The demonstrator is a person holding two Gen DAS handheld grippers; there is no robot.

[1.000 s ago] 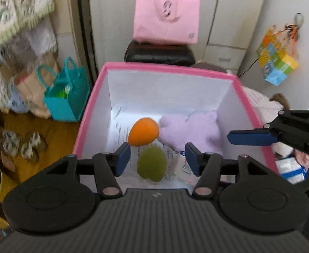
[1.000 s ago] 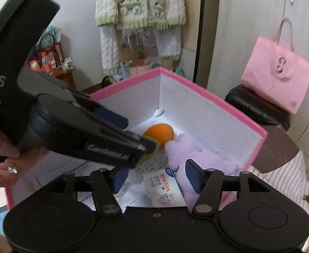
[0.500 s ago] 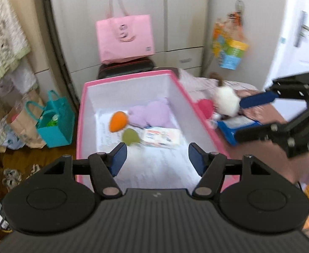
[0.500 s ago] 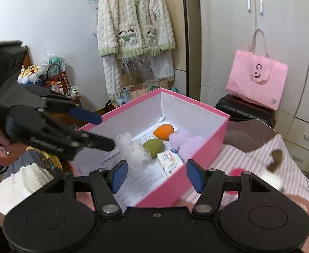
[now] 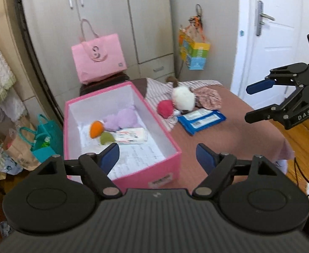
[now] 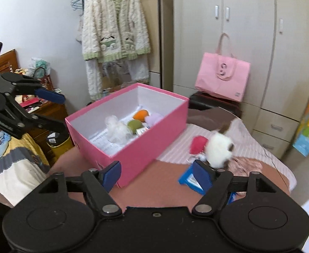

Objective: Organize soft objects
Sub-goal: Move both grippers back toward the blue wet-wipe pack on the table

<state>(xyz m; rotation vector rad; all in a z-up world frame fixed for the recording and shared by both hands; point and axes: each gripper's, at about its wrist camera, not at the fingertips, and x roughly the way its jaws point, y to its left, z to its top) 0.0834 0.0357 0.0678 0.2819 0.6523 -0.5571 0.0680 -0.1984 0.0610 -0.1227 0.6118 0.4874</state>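
Note:
An open pink box [image 5: 133, 179] [image 6: 141, 149] stands on the bed. It holds an orange soft ball [image 5: 96, 128], a green one [image 5: 107, 137], a purple plush [image 5: 122, 119], a tissue pack [image 5: 131, 136] and a white fluffy piece [image 6: 116, 128]. Beside the box lie a white plush [image 5: 184, 99] [image 6: 218, 149], a red ball [image 5: 165, 108] [image 6: 198, 144] and a blue wipes pack [image 5: 201, 118]. My left gripper [image 5: 157, 158] [image 6: 62, 113] hangs before the box's near corner, jaws opening, nothing between them. My right gripper [image 6: 156, 174] [image 5: 248, 103] hovers over the brown cover, jaws opening, also with nothing between them.
A floral cloth [image 5: 209, 97] lies behind the wipes. A pink tote [image 5: 98, 58] sits on a black stool before the wardrobe. Teal bags [image 5: 46, 139] stand on the floor left of the bed. A cardigan [image 6: 114, 31] hangs on the wall. A door [image 5: 276, 42] is at right.
Both grippers have drawn back and up from inside the box, so the whole box and bed show now. Both sets of jaws stand wider than before.

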